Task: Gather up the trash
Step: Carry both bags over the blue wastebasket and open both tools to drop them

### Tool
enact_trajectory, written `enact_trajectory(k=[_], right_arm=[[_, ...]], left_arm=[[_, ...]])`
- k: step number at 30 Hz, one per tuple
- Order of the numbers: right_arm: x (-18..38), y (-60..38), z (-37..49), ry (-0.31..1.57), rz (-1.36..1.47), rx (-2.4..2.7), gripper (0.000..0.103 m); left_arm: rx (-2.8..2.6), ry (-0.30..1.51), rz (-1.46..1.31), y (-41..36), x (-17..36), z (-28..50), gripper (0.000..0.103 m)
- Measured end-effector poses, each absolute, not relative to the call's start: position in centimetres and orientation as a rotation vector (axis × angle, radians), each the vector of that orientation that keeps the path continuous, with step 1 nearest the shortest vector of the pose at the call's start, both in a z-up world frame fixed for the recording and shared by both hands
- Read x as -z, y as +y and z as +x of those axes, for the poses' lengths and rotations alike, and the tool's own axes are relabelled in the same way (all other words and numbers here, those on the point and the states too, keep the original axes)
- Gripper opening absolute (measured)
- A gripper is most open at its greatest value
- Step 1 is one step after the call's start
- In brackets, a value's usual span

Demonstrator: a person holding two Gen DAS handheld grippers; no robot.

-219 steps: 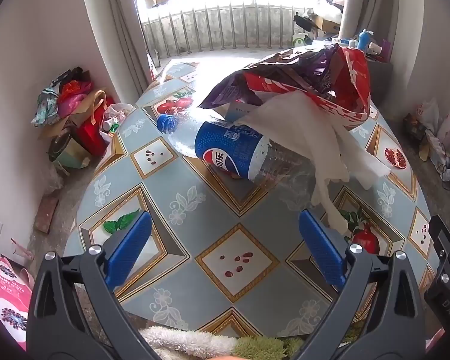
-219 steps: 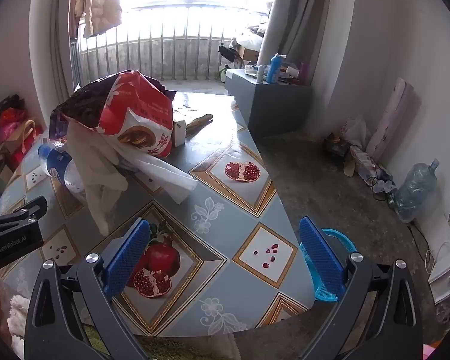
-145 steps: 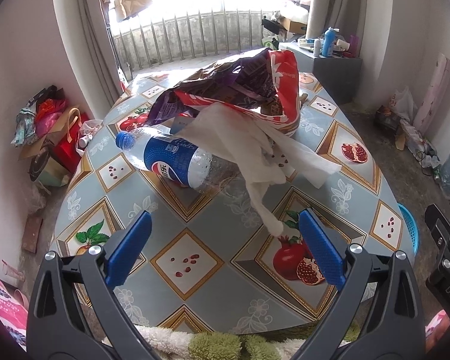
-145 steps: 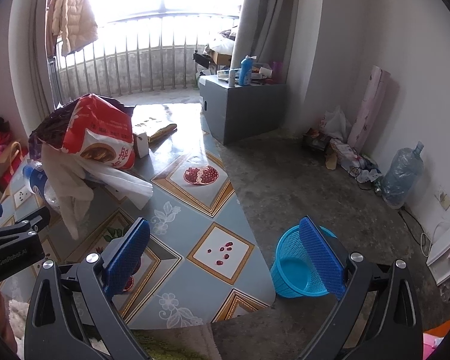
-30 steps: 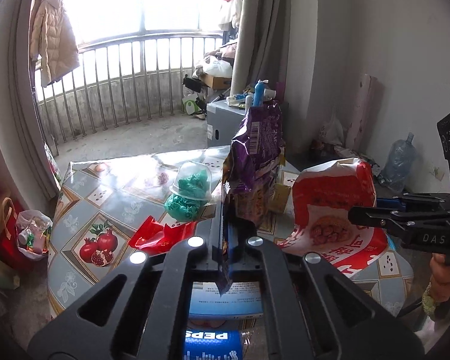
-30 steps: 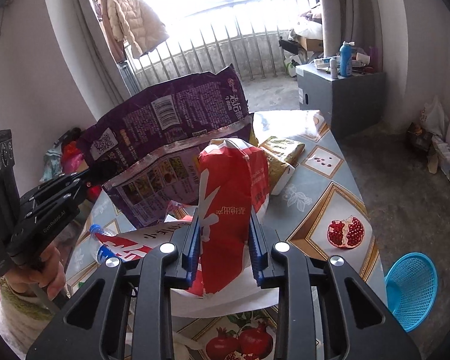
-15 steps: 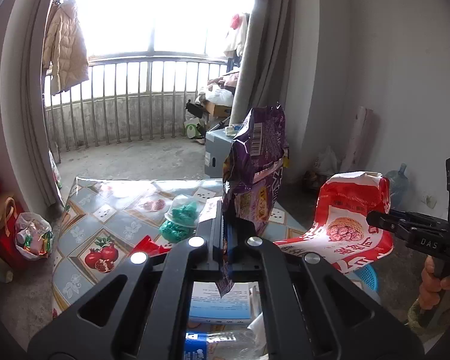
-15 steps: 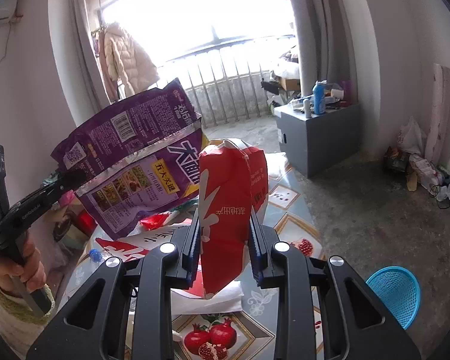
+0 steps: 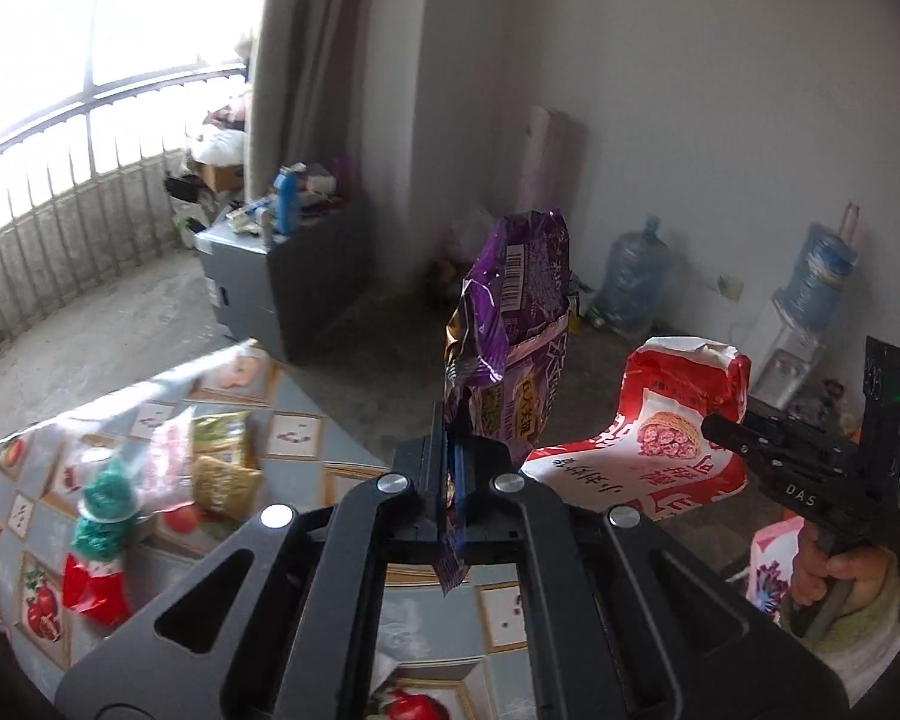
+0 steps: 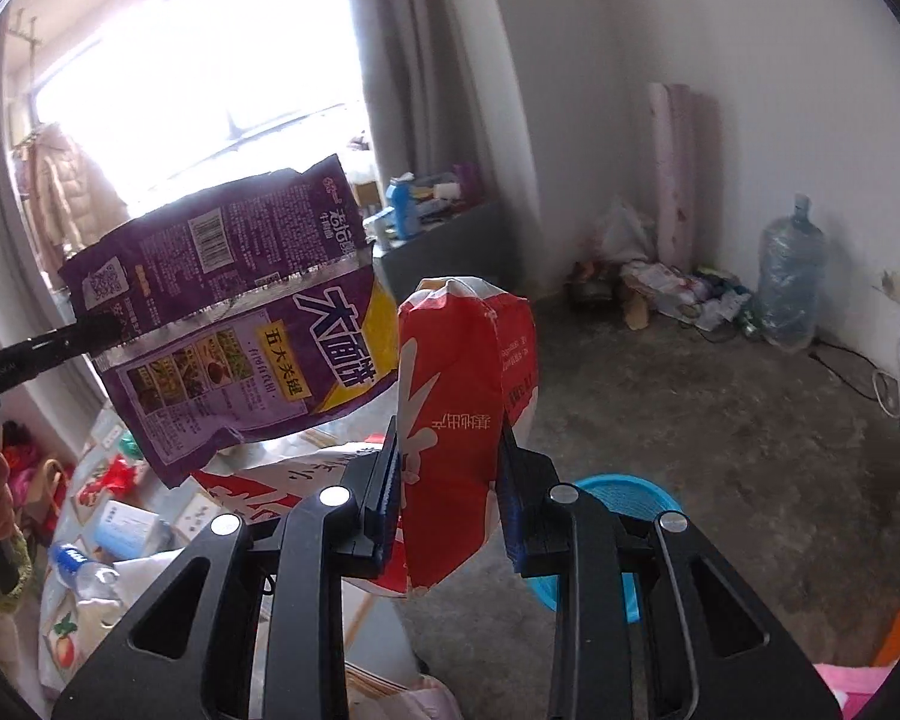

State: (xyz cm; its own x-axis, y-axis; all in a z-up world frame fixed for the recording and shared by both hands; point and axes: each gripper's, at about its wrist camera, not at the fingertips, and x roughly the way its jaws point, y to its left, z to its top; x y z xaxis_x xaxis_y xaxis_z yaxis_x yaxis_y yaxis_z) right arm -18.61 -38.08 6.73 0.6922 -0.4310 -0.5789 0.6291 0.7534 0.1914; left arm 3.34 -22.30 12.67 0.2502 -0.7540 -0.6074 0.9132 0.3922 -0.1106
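My left gripper (image 9: 448,468) is shut on a purple snack bag (image 9: 513,324) and holds it upright in the air; the bag also shows in the right wrist view (image 10: 228,306). My right gripper (image 10: 450,480) is shut on a red and white bag (image 10: 459,414), held up past the table's right edge; it shows in the left wrist view (image 9: 660,426) too. A blue mesh basket (image 10: 624,495) stands on the floor just beyond the red bag.
The patterned table (image 9: 294,438) holds a green-filled cup (image 9: 102,510), a red wrapper (image 9: 93,588), a yellow-green packet (image 9: 222,468), a Pepsi bottle (image 10: 84,570) and a small box (image 10: 126,525). A grey cabinet (image 9: 282,276) and water jugs (image 10: 789,288) stand along the wall.
Both grippers have swung to the right with their bags, away from the table and toward the floor side. The blue basket now lies right behind the red bag.
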Motion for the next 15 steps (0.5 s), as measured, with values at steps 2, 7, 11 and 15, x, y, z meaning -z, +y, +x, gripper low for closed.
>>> enact_trajectory(k=[2,7,11,15], right_arm=[[-5.0,-40.1,-19.3,0.572,0.443,0.645,0.028],[0.4,-45.4,-19.5,0.659,0.543,0.728,0.028],[4.9,-50.0,-18.5,0.733,0.605,0.767,0.028],[10.2,-54.3,-17.9,0.799,0.659,0.8,0.032]], left_arm=[[1.215,0.74,0.334,-26.8,-10.6,3.2,0.0],[1.27,0.947,0.462,-37.2,-3.2,2.4,0.0],[1.255,1.021,0.577,-43.6,2.5,1.8,0.0],[1.251,1.077,0.649,-48.3,7.7,2.0,0.004]])
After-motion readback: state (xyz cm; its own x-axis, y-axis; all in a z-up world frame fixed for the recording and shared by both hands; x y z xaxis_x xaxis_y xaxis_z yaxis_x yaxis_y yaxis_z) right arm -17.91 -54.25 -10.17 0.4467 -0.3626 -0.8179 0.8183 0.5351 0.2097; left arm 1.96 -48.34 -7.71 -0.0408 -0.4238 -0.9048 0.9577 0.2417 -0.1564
